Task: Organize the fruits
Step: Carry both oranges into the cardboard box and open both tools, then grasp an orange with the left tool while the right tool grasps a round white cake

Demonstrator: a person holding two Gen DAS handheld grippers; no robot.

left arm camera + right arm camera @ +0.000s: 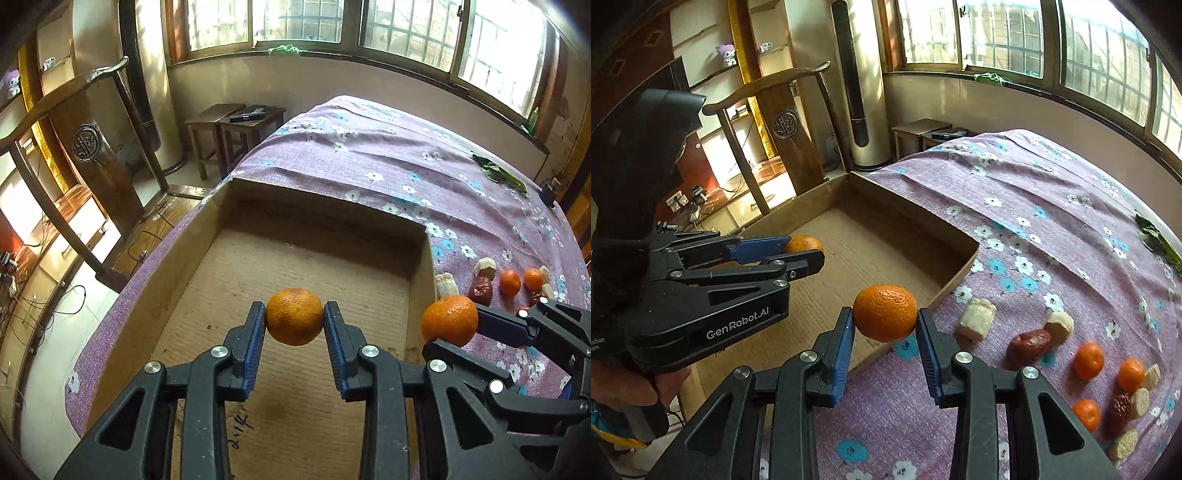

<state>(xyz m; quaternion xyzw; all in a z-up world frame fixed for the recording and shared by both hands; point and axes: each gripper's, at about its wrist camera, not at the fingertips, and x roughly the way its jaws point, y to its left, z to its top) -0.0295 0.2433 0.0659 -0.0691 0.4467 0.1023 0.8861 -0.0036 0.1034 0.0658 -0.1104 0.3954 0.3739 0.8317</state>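
Observation:
My left gripper (294, 319) is shut on an orange (294, 316) and holds it above the floor of a shallow cardboard box (421, 258). My right gripper (885, 320) is shut on a second orange (885, 312) and holds it over the box's near right corner (960, 273). In the left wrist view the right gripper (452, 326) and its orange (449, 320) show at the box's right wall. In the right wrist view the left gripper (807, 249) and its orange (804, 243) show at the left over the box.
On the purple flowered cloth (1015, 184), right of the box, lie small oranges (1088, 360), red dates (1028, 344) and pale cut fruit chunks (977, 319). Green leaves (1156, 240) lie farther right. A wooden chair (790, 122) and stools (236, 129) stand beyond the table.

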